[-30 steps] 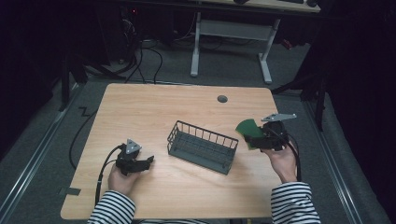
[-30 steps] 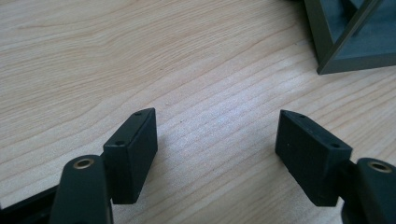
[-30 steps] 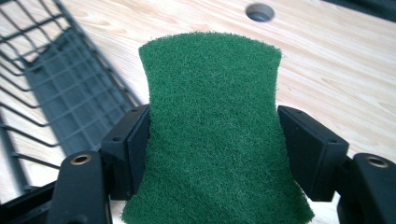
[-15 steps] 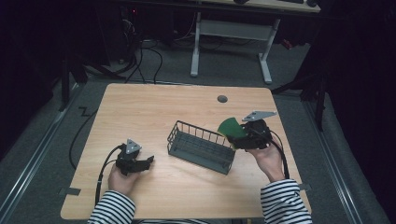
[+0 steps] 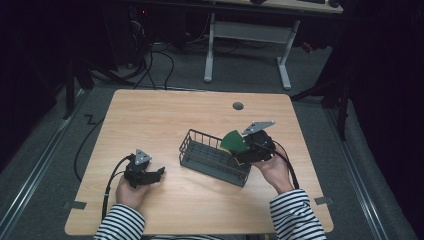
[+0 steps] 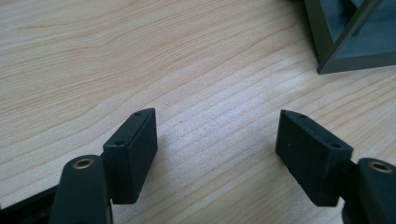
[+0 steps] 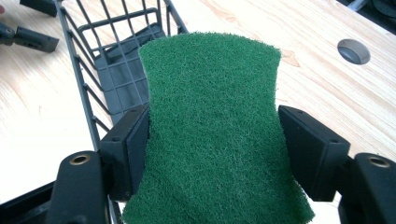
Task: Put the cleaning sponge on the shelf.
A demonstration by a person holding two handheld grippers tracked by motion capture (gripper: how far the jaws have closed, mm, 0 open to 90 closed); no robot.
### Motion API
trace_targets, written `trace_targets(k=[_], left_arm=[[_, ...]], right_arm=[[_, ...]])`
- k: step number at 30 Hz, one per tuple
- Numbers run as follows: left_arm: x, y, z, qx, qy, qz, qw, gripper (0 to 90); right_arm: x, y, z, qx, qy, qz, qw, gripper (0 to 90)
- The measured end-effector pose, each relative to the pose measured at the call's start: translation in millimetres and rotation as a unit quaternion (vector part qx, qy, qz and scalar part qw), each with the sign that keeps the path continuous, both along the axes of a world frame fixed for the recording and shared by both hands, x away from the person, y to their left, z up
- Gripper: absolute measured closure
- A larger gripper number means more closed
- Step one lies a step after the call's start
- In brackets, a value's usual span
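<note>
Sponge [image 7: 210,126] clamped in right gripper [image 7: 215,140], over basket [image 5: 200,159]

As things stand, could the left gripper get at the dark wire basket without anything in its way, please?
Probably yes. The left gripper rests open on the bare wooden table, with nothing between it and the near end of the dark wire basket. The right gripper holds a green scouring pad at the far end.

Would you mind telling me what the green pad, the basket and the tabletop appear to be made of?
Green pad: apparently a fibrous scouring pad, going by its matte, fuzzy nap and waisted outline.
Basket: dark grey wire, probably coated metal, judging by its thin bars and even matte colour.
Tabletop: pale wood or wood-look laminate, with visible grain lines and a slight sheen.
</note>
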State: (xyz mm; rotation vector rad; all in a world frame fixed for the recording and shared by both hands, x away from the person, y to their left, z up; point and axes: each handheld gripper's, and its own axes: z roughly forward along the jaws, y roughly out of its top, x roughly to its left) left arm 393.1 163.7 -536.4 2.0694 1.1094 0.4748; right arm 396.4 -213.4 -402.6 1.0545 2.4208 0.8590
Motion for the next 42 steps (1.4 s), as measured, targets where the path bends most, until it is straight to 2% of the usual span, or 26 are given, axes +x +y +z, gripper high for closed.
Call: trace_targets(k=[8,26,28,33,42], left_arm=[[-0.1,-0.1,0.0,0.0,0.0,0.0,1.0,30.1],[-0.1,-0.5,0.0,0.0,0.001,-0.001,1.0,29.3],[-0.2,-0.6,-0.1,0.0,0.0,-0.001,1.0,29.2],[-0.1,-0.6,-0.1,0.0,0.001,-0.001,1.0,29.1],[-0.2,-0.6,0.0,0.0,0.001,-0.001,1.0,29.2]], right_arm=[[-0.9,5.5,-5.6,-0.018,0.008,0.017,0.9997,28.9],[-2.9,6.5,-13.7,-0.031,0.031,0.019,0.9989,26.0],[-3.4,3.9,-15.2,-0.02,0.03,0.018,0.9992,28.8],[-4.3,-0.7,-18.3,-0.01,0.034,0.013,0.9993,29.7],[-14.0,-17.5,-0.3,0.044,-0.004,-0.006,0.999,32.6]])
